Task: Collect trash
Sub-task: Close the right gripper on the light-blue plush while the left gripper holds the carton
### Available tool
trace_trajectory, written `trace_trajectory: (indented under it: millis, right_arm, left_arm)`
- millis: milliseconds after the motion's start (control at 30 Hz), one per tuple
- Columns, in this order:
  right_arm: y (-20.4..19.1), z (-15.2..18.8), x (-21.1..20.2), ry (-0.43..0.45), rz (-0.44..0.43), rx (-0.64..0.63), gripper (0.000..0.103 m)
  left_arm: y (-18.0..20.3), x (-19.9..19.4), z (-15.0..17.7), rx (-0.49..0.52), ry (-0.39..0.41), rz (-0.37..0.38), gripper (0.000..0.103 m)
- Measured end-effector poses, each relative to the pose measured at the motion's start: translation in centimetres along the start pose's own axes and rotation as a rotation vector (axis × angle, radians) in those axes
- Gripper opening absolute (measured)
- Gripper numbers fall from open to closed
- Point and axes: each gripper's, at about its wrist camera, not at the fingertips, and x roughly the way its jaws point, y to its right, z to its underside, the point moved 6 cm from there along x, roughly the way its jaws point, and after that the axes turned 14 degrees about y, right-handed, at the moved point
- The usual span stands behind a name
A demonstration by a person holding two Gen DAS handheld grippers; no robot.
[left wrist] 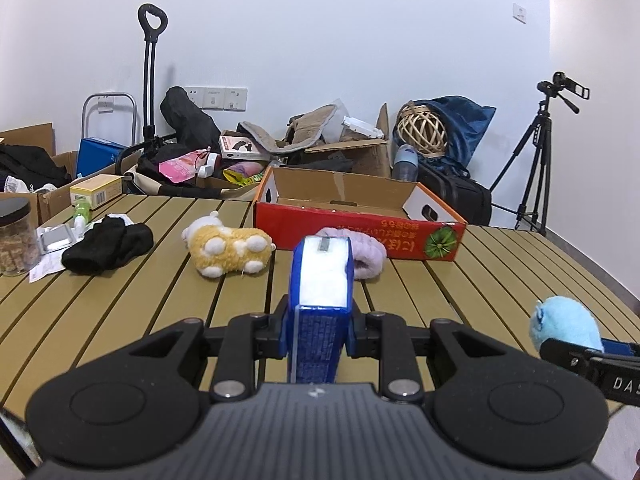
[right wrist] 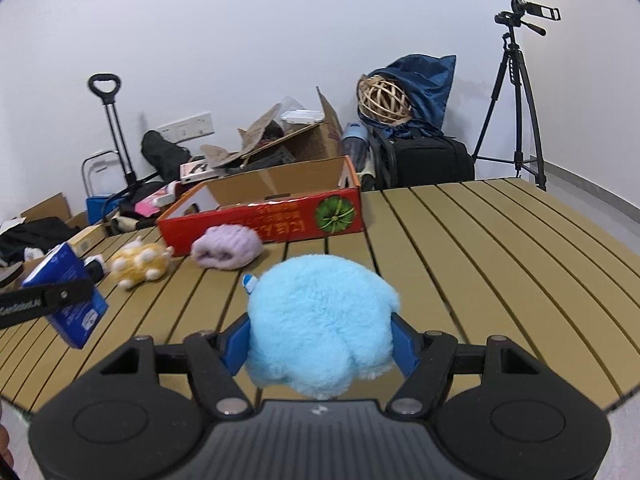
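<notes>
My left gripper (left wrist: pixel 320 280) is shut on a blue tissue pack (left wrist: pixel 323 276), held above the slatted table; from the right wrist the same tissue pack (right wrist: pixel 66 292) shows at the left. My right gripper (right wrist: pixel 320 320) is shut on a fluffy light-blue plush toy (right wrist: pixel 320 320), which also shows at the right edge as the plush toy (left wrist: pixel 564 320). Ahead stands an open red cardboard box (left wrist: pixel 360 228), the same red box (right wrist: pixel 264 220) seen from the right. A yellow plush (left wrist: pixel 228 248) and a lilac fuzzy item (left wrist: pixel 366 256) lie in front of it.
On the table's left lie a black sock (left wrist: pixel 108 248), papers, a small green bottle (left wrist: pixel 82 214), a yellow carton (left wrist: pixel 96 190) and a clear jar (left wrist: pixel 14 236). Behind the table are boxes, bags, a trolley handle (left wrist: pixel 150 72) and a tripod (left wrist: pixel 540 152).
</notes>
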Motion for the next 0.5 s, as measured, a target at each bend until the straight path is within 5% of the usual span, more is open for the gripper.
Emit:
trace_trajectory:
  millis: [500]
  right_arm:
    - [-4.1, 4.2, -9.1, -0.036, -0.102, -0.114, 0.069]
  left_arm:
    - [-0.7, -7.5, 3.6, 0.007, -0.047, 0.038, 0.025]
